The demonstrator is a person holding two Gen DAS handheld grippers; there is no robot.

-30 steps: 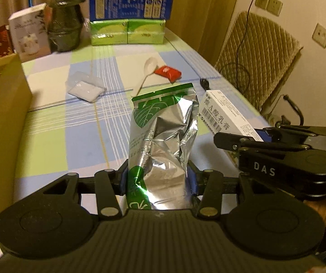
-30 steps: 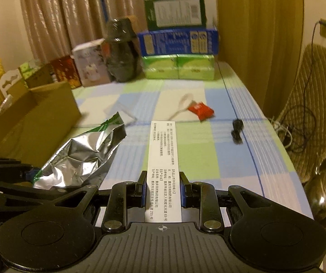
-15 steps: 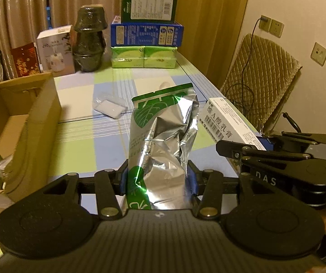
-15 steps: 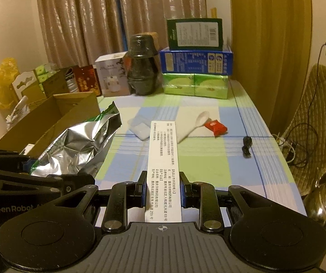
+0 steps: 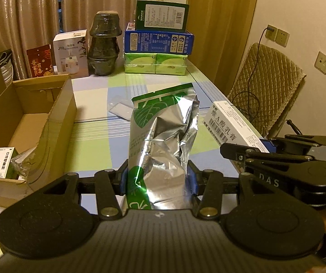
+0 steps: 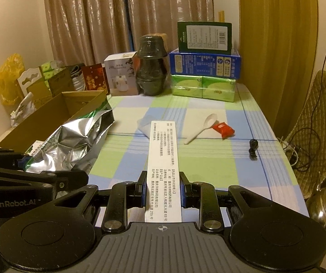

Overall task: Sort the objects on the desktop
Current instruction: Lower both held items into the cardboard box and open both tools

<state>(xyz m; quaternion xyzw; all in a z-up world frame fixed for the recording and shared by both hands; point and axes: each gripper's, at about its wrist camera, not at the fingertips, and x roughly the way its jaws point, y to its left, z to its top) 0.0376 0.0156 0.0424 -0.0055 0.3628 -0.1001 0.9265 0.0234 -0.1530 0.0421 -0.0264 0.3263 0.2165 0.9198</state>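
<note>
My left gripper is shut on a crinkled silver and green foil pouch, held upright above the checked tablecloth. My right gripper is shut on a long white carton with printed text, which sticks out forward over the table. Each view shows the other tool: the carton at the right of the left wrist view, the pouch at the left of the right wrist view. An open cardboard box stands at the table's left edge, holding a small green and white carton.
On the cloth lie a white plastic spoon, a red sachet, a clear flat packet and a small black object. Stacked boxes and a dark wrapped pot stack line the far edge. A padded chair stands right.
Both grippers have risen and drawn back with their loads. The cardboard box and its contents have come into the left wrist view, and more of the far table shows.
</note>
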